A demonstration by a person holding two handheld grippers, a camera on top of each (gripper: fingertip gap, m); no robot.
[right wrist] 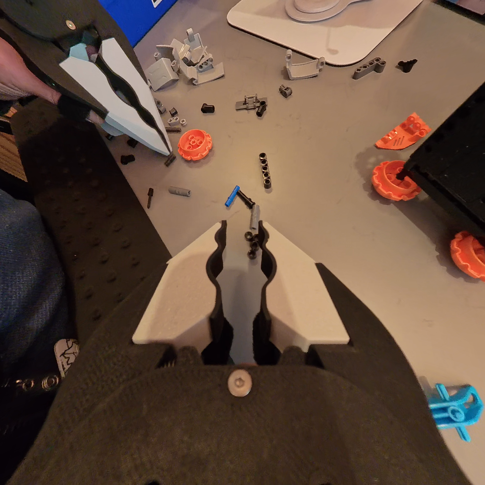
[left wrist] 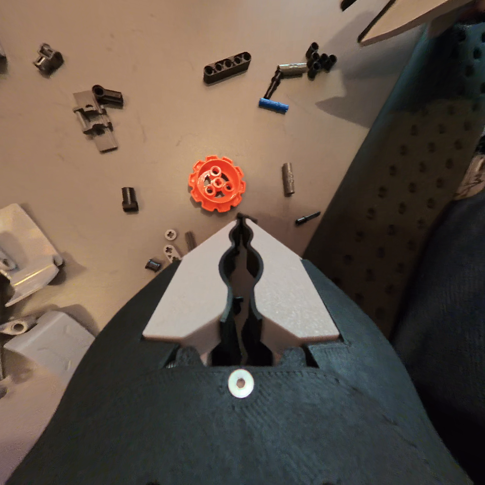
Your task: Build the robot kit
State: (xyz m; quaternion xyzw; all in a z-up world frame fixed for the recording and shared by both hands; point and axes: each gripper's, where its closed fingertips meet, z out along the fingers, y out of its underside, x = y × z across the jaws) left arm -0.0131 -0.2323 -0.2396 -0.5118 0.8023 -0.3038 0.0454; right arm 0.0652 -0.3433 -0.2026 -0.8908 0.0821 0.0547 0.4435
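My left gripper point(left wrist: 242, 220) is shut, and a small black pin point(left wrist: 246, 217) sticks out from its fingertips. In the right wrist view the left gripper point(right wrist: 169, 153) points down at the table with the dark pin point(right wrist: 170, 160) at its tip, right beside an orange toothed wheel point(right wrist: 194, 144), which also shows in the left wrist view point(left wrist: 216, 183). My right gripper point(right wrist: 242, 223) is open, low over the table. A black multi-hole connector point(right wrist: 252, 245) lies between its fingers close to the right one, not gripped. A grey sleeve point(right wrist: 255, 217), a black pin point(right wrist: 245, 198) and a blue pin point(right wrist: 232, 196) lie just ahead.
A black perforated mat point(right wrist: 78, 210) runs along the left. A black beam point(right wrist: 264, 170), a grey sleeve point(right wrist: 179, 191) and a pile of grey panels point(right wrist: 183, 65) lie on the table. A black block point(right wrist: 451, 162) on orange wheels point(right wrist: 393, 181) stands right. A light-blue piece point(right wrist: 454, 412) lies near right. My right fingertips sit around 15 centimetres from my left ones. The black pin point(right wrist: 245, 198) lies some 6 centimetres from my right tips, 11 centimetres from my left tips. The left camera catches it too, in the left wrist view point(left wrist: 274, 84).
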